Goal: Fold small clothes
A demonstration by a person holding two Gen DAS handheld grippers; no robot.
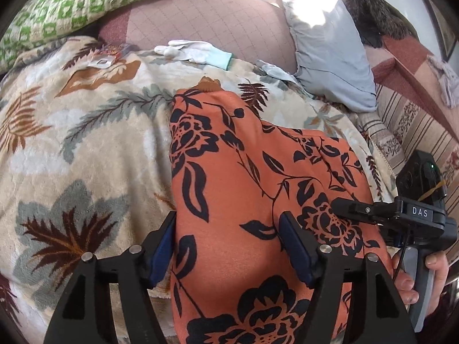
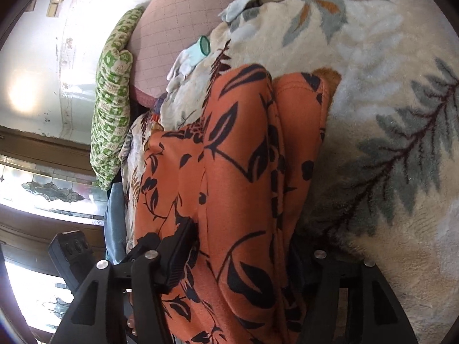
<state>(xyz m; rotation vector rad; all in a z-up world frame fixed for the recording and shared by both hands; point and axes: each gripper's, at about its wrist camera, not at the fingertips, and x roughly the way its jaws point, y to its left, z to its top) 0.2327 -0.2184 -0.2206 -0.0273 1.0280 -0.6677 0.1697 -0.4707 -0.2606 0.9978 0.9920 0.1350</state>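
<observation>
An orange garment with a black flower print lies folded lengthwise on a cream floral blanket. My left gripper is open, its blue-padded fingers straddling the near end of the garment; cloth lies between them. My right gripper reaches in from the right onto the garment's right edge. In the right wrist view the garment fills the space between the right gripper's fingers. The jaws stand wide, with the right finger hidden under the cloth. Whether they clamp the cloth is unclear.
A white glove with a teal cuff lies at the blanket's far edge. A pink quilted cushion, a green patterned cushion and a grey-blue pillow stand behind. A striped sofa edge is at right.
</observation>
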